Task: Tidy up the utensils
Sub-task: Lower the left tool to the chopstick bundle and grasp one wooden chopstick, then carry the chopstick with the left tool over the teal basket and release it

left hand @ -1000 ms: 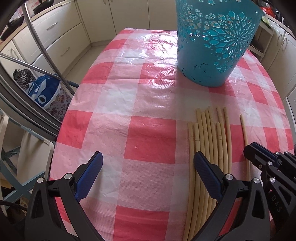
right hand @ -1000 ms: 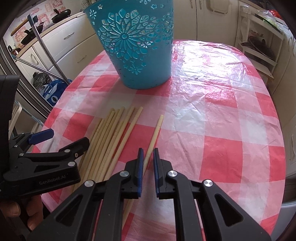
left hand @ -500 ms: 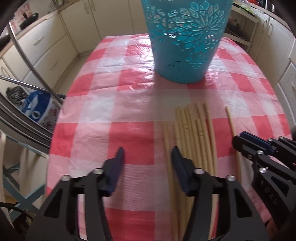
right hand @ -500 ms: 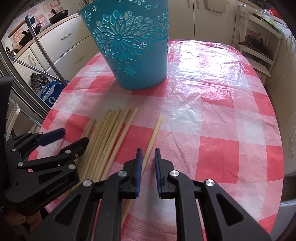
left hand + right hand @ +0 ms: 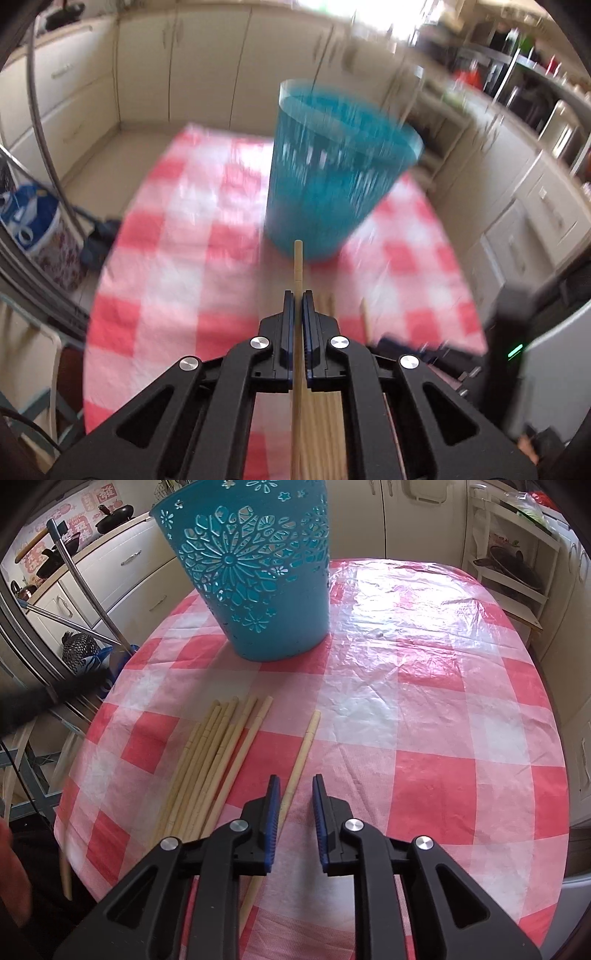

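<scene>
My left gripper (image 5: 298, 297) is shut on one wooden chopstick (image 5: 297, 264), held above the table with its tip pointing at the teal perforated basket (image 5: 332, 177); that view is motion-blurred. In the right wrist view the basket (image 5: 258, 587) stands at the table's far side. Several chopsticks (image 5: 210, 760) lie bundled on the red-and-white checked cloth (image 5: 424, 720). A single chopstick (image 5: 301, 753) lies apart, running between the fingers of my right gripper (image 5: 295, 781), which is open just above it.
The table's edge drops off at the left and near side. A chair frame and metal poles (image 5: 85, 602) stand left of the table. Kitchen cabinets (image 5: 166, 74) line the back and a shelf rack (image 5: 517, 565) stands at the right.
My left gripper closed on a chopstick from the bundle and lifted it up fast, out of the right wrist view. My right gripper opened wider around the single chopstick.
</scene>
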Action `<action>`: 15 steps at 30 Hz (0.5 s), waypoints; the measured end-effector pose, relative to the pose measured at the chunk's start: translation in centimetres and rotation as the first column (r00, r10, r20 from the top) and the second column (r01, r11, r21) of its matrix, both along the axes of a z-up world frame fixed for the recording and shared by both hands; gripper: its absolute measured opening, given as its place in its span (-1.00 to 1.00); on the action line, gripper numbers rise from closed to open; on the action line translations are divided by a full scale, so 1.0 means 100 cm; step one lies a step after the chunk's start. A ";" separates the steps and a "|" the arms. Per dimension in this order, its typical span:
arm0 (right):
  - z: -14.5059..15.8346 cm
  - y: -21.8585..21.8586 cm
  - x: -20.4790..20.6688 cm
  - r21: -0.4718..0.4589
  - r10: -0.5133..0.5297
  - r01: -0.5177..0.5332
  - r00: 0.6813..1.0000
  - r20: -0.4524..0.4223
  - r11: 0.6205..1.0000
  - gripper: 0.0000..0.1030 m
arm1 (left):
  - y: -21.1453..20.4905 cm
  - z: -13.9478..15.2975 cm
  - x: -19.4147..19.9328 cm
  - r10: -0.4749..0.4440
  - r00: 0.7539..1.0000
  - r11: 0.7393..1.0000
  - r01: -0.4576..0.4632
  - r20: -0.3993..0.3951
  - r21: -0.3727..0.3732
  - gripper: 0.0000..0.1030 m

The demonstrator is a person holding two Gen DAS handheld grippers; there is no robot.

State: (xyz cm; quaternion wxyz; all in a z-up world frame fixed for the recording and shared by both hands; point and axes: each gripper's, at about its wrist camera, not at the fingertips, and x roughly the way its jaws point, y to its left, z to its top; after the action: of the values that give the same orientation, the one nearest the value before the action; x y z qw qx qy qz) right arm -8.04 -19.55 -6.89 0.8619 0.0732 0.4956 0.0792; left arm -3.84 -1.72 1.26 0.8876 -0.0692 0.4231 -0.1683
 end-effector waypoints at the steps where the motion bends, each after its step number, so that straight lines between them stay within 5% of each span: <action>1: 0.000 0.000 0.000 0.005 -0.001 0.001 1.000 0.001 1.000 -0.59 | 0.002 0.013 0.000 0.014 0.998 0.999 -0.012 0.056 -0.030 -0.92; 5: 0.000 -0.001 0.000 0.016 -0.005 0.005 1.000 0.003 1.000 -0.59 | 0.003 0.064 0.009 0.076 0.967 0.989 -0.042 0.242 -0.142 -0.92; 8: 0.000 -0.002 0.000 0.021 -0.008 0.008 1.000 0.003 1.000 -0.59 | -0.005 0.100 0.018 0.122 0.917 0.982 -0.055 0.381 -0.182 -0.92; 15: -0.001 -0.003 -0.001 0.034 -0.013 0.013 1.000 0.007 0.999 -0.56 | -0.030 0.140 0.064 0.262 0.815 0.953 -0.135 0.517 -0.270 -0.92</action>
State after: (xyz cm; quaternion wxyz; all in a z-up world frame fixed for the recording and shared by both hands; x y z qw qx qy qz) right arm -8.14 -19.85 -6.94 0.8627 0.0907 0.4906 0.0823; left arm 2.52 -4.76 15.29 0.9706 -0.1605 0.1209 -0.1329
